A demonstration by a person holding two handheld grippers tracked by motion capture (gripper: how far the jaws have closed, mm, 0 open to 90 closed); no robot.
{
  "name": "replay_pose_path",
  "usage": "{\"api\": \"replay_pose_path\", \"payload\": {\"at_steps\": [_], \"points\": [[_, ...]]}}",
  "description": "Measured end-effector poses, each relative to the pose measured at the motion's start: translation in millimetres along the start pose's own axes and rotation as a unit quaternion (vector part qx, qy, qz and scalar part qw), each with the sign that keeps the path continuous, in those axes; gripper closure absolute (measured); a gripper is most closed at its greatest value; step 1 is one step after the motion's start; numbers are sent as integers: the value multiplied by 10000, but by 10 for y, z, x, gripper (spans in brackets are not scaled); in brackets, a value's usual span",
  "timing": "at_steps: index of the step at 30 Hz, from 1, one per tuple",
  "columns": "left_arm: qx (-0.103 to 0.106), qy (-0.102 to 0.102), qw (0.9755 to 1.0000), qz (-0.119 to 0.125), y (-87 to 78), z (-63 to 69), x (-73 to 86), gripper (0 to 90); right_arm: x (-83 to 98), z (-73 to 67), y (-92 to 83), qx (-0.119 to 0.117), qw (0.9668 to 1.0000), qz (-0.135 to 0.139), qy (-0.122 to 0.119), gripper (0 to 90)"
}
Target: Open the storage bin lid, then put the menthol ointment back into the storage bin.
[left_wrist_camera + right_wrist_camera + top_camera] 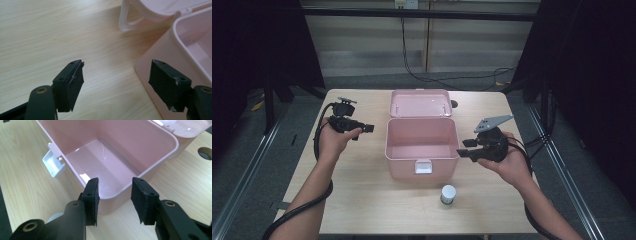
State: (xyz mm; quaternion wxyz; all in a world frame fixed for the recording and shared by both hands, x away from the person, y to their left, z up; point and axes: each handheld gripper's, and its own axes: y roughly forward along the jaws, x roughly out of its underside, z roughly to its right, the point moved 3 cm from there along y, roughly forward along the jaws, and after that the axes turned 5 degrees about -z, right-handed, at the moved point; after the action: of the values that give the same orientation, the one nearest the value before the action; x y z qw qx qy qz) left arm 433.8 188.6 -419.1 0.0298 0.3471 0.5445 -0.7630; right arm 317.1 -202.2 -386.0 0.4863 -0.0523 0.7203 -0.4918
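From above, the pink storage box [422, 145] is sitting mid-table with its lid [420, 103] lying flat behind, likely opened for loading; the white-capped jar [448, 194] is waiting near the front edge. The left gripper [368, 128] and right gripper [463, 148] are flanking the box.

Left gripper view: jaws are standing spread, empty, bare table [50, 37] ahead.

Right gripper view: jaws are standing apart, gripping nothing, above the box's rim [140, 176].
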Motion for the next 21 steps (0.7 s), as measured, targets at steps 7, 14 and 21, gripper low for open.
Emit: {"api": "replay_pose_path", "payload": {"at_steps": [7, 14, 21], "points": [[38, -3, 10000, -8, 39, 0, 263, 256, 44, -14, -81, 11, 10000, -77, -7, 502], [77, 17, 9999, -71, 143, -4, 522, 250, 87, -61, -102, -38, 9998, -183, -49, 481], [111, 139, 9998, -100, 286, 37, 716, 247, 145, -85, -84, -88, 9994, -314, -112, 468]]}}
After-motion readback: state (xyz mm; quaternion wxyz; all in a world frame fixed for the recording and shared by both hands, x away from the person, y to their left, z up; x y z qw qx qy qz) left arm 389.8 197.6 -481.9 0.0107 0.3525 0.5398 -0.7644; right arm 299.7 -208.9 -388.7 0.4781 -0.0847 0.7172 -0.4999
